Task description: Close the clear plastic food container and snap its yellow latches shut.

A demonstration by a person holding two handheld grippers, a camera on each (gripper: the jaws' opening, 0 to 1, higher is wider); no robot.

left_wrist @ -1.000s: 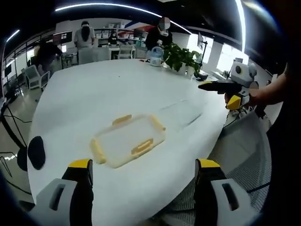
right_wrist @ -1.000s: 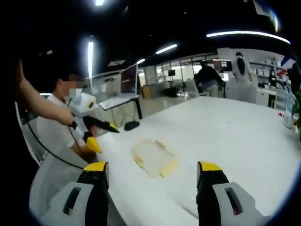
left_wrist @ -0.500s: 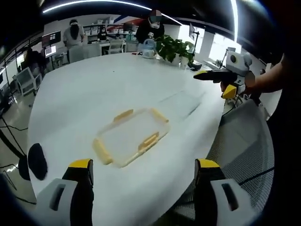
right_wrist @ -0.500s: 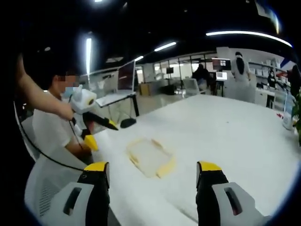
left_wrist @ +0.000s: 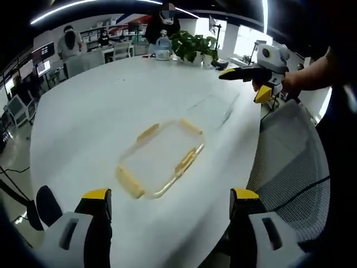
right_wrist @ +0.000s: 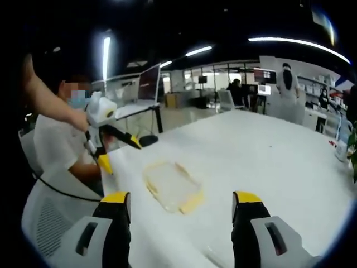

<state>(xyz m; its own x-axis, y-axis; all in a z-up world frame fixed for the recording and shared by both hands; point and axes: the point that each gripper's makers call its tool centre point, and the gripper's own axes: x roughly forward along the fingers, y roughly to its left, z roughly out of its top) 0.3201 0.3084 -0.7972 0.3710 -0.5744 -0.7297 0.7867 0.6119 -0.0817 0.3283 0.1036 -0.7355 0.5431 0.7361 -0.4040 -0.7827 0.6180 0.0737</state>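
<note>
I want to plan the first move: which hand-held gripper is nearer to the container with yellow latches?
Left, probably. The left hand-held gripper hovers just beside the container; the right hand-held gripper hangs farther off, beyond the clear piece.

The white table (left_wrist: 95,117) lies bare all round the clear container (left_wrist: 160,159), so it can be reached from every side. Both grippers are held well above the tabletop with their jaws spread, touching nothing. A potted plant (left_wrist: 192,47) and a jug (left_wrist: 162,49) stand at the far edge, well apart from the container.
</note>
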